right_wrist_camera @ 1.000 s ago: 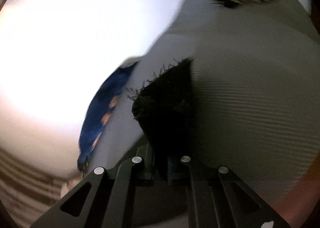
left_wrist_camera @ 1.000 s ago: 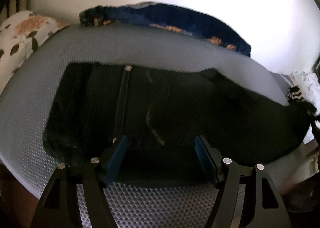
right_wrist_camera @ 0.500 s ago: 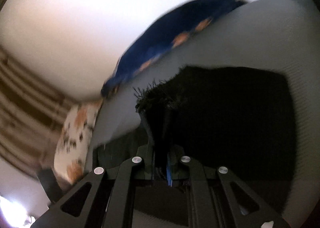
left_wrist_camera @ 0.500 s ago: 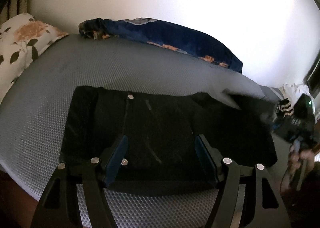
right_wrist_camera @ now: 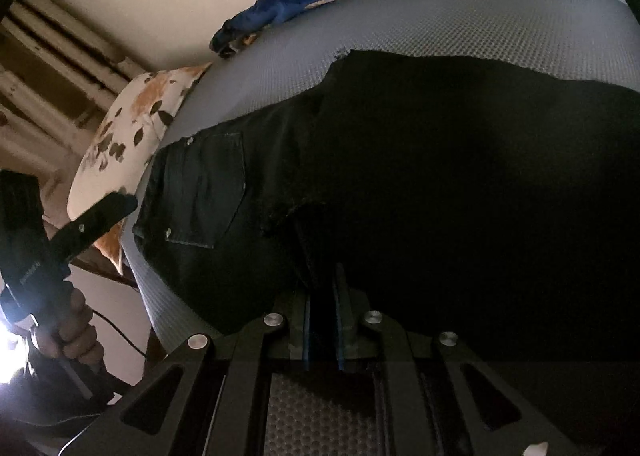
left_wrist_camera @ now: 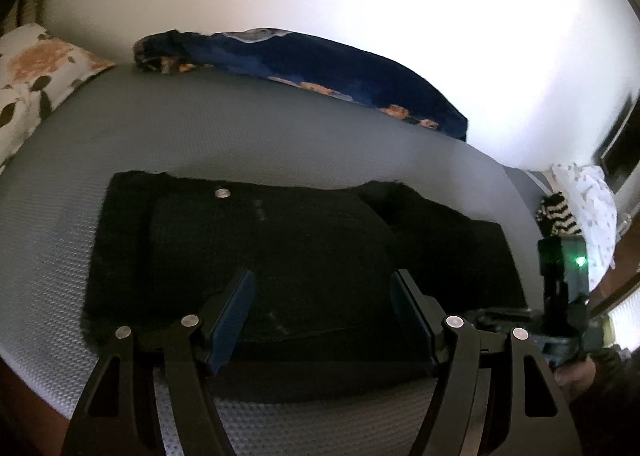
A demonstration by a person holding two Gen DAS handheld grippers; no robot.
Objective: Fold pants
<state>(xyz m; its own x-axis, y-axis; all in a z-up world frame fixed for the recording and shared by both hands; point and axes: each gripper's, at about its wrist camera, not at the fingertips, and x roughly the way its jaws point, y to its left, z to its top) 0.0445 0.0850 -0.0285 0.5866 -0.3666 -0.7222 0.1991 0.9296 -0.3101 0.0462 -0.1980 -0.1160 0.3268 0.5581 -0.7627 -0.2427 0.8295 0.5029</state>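
On the left of the grey mesh bed [left_wrist_camera: 280, 127] a floral pillow [left_wrist_camera: 36, 71] lies at the edge, and a dark blue floral blanket [left_wrist_camera: 320, 63] runs along the far side against the wall. The black pants [left_wrist_camera: 280, 248] lie flat in the middle of the bed, their long axis running left to right across the left wrist view, waistband and metal button [left_wrist_camera: 221, 193] toward the left.

The left gripper [left_wrist_camera: 320, 308] hovers at the near long edge of the pants, fingers [left_wrist_camera: 236, 308] spread wide and holding nothing; the cloth lies straight ahead of them. Farther right, the right gripper [right_wrist_camera: 322, 316] has its fingers pressed close on a frayed hem of the pants, with cloth pinched between them, as the right wrist view shows; the back pocket [right_wrist_camera: 208, 187] lies to its left.

The right gripper looks the nearer to finishing its part: the pinched leg end appears laid over the upper part, so letting go would likely come next.

Count: one pair of pants, one pillow, one blanket, two grippers; at the far right a striped cloth [left_wrist_camera: 556, 211] and a white cloth [left_wrist_camera: 588, 199].
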